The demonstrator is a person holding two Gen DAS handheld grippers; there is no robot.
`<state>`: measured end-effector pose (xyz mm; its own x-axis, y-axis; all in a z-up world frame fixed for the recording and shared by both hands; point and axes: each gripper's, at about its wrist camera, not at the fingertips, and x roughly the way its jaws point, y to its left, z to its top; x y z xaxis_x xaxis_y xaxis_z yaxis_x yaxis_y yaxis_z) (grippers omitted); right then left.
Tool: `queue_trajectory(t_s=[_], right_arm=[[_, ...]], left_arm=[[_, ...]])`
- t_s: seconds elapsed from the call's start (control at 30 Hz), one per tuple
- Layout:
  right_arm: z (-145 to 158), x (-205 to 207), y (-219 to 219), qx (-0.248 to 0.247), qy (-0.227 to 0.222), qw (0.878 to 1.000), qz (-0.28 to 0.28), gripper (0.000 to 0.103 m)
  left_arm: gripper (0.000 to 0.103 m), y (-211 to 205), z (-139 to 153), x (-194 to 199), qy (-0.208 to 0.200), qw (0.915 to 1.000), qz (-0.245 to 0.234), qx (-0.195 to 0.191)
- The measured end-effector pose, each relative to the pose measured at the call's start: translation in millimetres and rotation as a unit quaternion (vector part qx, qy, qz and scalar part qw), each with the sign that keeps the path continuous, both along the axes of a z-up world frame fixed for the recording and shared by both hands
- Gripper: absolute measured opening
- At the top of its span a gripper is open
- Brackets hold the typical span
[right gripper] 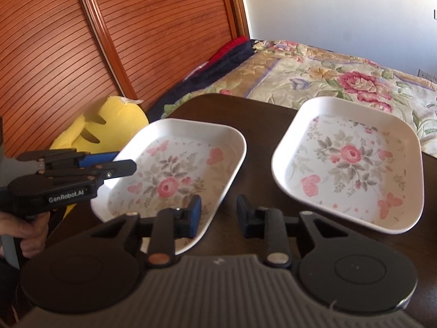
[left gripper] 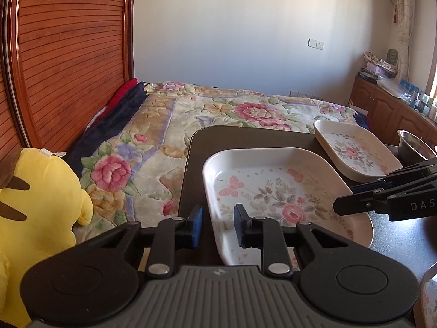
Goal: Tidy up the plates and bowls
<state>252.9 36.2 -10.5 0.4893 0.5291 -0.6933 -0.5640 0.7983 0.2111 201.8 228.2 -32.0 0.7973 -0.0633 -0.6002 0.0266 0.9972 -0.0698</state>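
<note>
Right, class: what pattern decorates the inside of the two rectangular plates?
Pink roses, grey-green leaves and pink butterflies on white plates, clearest in the right wrist view.

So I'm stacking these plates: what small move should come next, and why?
Probably close the left gripper. Its open fingers straddle the near plate's left rim, and the right gripper, also open, straddles its other rim. A second plate lies beside it, apart.

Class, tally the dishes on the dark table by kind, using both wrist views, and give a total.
Floral rectangular plates: 2, the near plate and the far plate.
Metal bowls: 1, the steel bowl at the right edge.
Total: 3 clearly visible.
</note>
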Motion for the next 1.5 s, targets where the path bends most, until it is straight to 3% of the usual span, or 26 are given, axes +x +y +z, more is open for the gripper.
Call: queue_trajectory(t_s=[0.53,0.77,1.5], right_arm=[[1.2,0.0,1.4,0.005,0.015,1.000,0.017,0.026],[5.3,-4.7,-2.3,0.000,0.000,1.000,0.017,0.026],[29.2,-42.4,-56.8,0.007,-0.032,0.999,-0.013,0.026]], left_arm=[[0.021,-4.6,3.7,-3.2,0.008,1.0000,-0.002,0.003],[0.021,-13.2,10.5,-8.8,0.002,0.9999,-0.006,0.014],[0.021,-69.3,37.8,-45.3,-0.023,0.9987,-0.038,0.027]])
